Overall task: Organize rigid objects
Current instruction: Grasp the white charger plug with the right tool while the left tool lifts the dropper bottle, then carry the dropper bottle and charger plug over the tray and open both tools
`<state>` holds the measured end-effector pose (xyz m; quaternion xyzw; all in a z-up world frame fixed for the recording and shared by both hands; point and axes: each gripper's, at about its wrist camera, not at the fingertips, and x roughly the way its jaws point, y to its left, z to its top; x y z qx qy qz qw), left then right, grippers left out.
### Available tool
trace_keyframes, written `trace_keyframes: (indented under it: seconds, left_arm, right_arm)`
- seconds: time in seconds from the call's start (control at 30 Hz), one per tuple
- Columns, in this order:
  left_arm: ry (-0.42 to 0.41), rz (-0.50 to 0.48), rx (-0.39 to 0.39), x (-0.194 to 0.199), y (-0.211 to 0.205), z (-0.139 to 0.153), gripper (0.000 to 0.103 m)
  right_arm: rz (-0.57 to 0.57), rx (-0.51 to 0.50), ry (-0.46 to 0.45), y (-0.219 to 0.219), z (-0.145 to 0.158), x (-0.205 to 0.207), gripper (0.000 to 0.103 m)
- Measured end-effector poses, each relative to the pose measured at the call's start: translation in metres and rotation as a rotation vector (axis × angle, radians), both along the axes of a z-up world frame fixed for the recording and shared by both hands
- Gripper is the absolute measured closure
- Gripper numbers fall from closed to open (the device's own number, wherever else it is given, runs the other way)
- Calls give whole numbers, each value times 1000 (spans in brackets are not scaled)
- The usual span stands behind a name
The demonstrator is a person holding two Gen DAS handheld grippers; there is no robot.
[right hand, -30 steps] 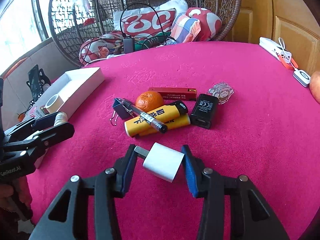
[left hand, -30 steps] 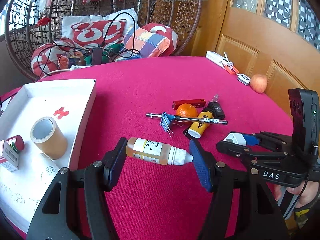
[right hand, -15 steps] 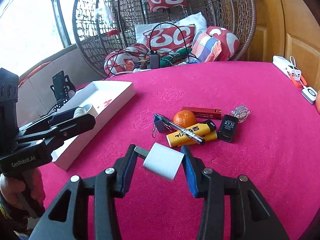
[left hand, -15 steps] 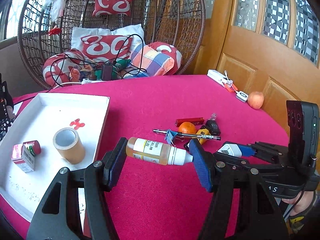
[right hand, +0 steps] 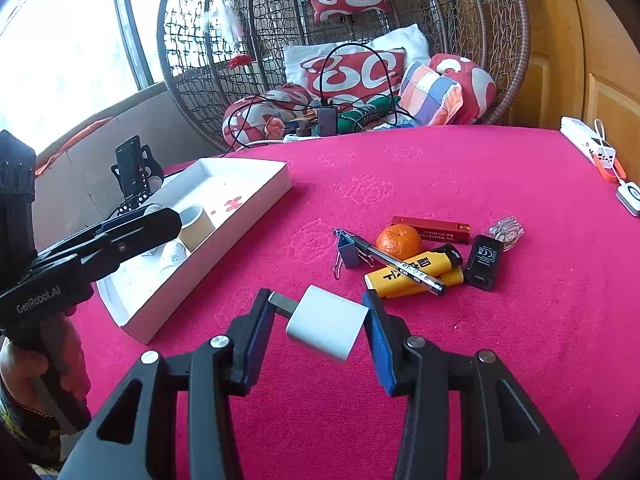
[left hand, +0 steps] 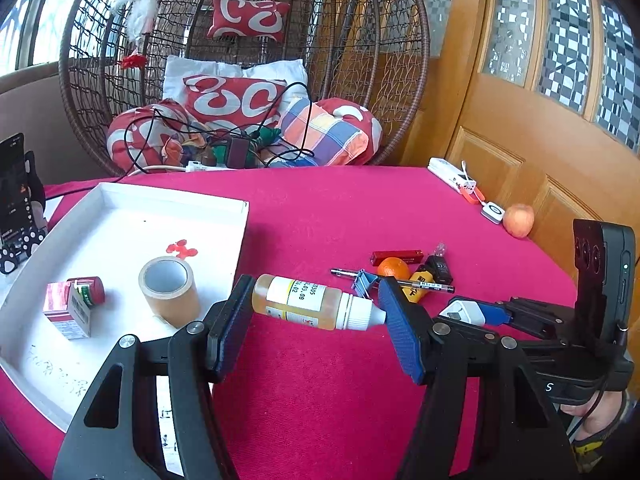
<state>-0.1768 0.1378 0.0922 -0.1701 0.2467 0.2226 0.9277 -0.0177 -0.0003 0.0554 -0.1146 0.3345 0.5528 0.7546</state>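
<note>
My left gripper [left hand: 316, 316] is shut on a small amber dropper bottle [left hand: 312, 304] with a white cap, held crosswise above the pink tablecloth, just right of the white tray [left hand: 236, 240]. The tray holds a tape roll [left hand: 168, 292], a small red-and-white box [left hand: 68, 312] and a red-capped item [left hand: 90, 288]. My right gripper [right hand: 320, 320] is shut on a white plug adapter [right hand: 326, 328] whose metal end touches the left pad. Beyond it lie a pen [right hand: 396, 262], a blue binder clip [right hand: 346, 252], an orange [right hand: 399, 242], yellow lighters [right hand: 412, 276], a red lighter [right hand: 432, 230] and a black charger [right hand: 486, 262].
An apple [left hand: 518, 220], a white power strip [left hand: 452, 176] and a small white device [left hand: 492, 212] lie at the table's far right edge. A wicker hanging chair [left hand: 240, 60] full of cushions and cables stands behind the table. A phone on a stand [right hand: 132, 168] sits left of the tray.
Both grippers have risen and drawn back with their objects still clamped; the tray and the object cluster now look farther away and more of the chair shows.
</note>
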Motion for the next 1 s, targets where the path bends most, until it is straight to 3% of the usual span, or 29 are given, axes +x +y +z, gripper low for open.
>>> trace_keyframes:
  seconds: [1.0]
  left_arm:
    - [-65,140,-37,-52,36,0,40]
  right_arm:
    - [67,36,-55,38,27,-22,58]
